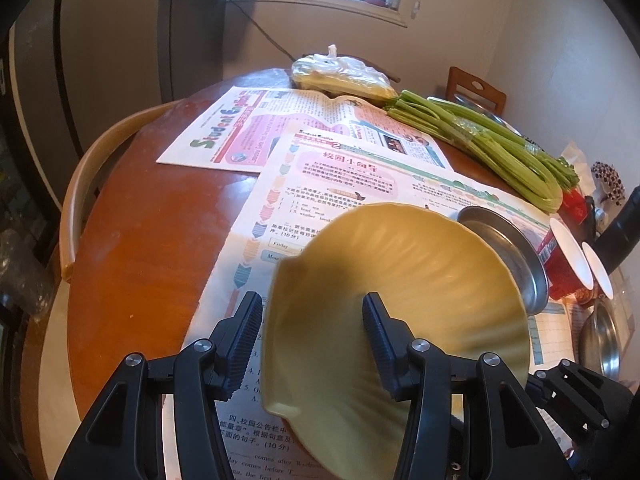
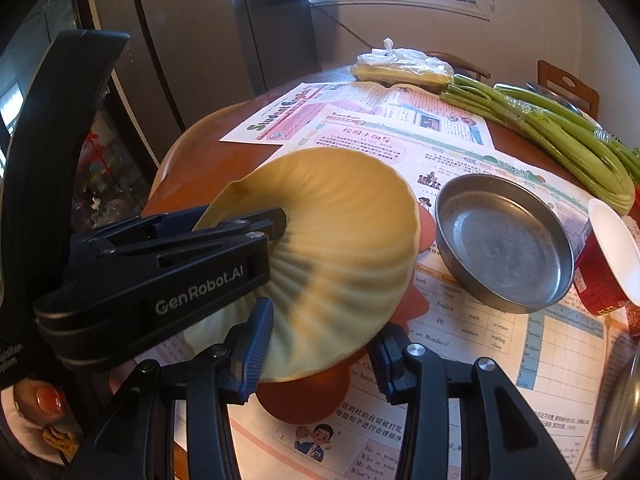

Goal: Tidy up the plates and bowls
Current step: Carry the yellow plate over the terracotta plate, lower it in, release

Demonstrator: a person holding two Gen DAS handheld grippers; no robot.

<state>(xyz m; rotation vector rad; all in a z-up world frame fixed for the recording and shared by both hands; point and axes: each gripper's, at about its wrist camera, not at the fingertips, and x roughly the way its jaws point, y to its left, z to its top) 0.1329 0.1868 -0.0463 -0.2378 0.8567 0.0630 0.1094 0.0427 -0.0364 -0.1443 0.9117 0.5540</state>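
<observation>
A yellow ribbed plate (image 1: 400, 300) is tilted up above the table. My left gripper (image 1: 312, 344) has its rim between the fingers, which stand fairly wide; from the right wrist view the left gripper (image 2: 276, 220) looks clamped on the plate (image 2: 340, 240). My right gripper (image 2: 320, 348) is open just below the plate's near edge, above an orange plate (image 2: 304, 396) on the newspaper. A steel dish (image 2: 504, 240) lies to the right; it also shows in the left wrist view (image 1: 508, 256).
Newspapers (image 1: 280, 140) cover the round wooden table (image 1: 140, 240). Celery (image 1: 480, 144), a bagged bundle (image 1: 340, 76), red cups (image 1: 568, 260) and a steel bowl (image 1: 600, 340) stand to the right. A chair back (image 1: 80, 200) is at the left.
</observation>
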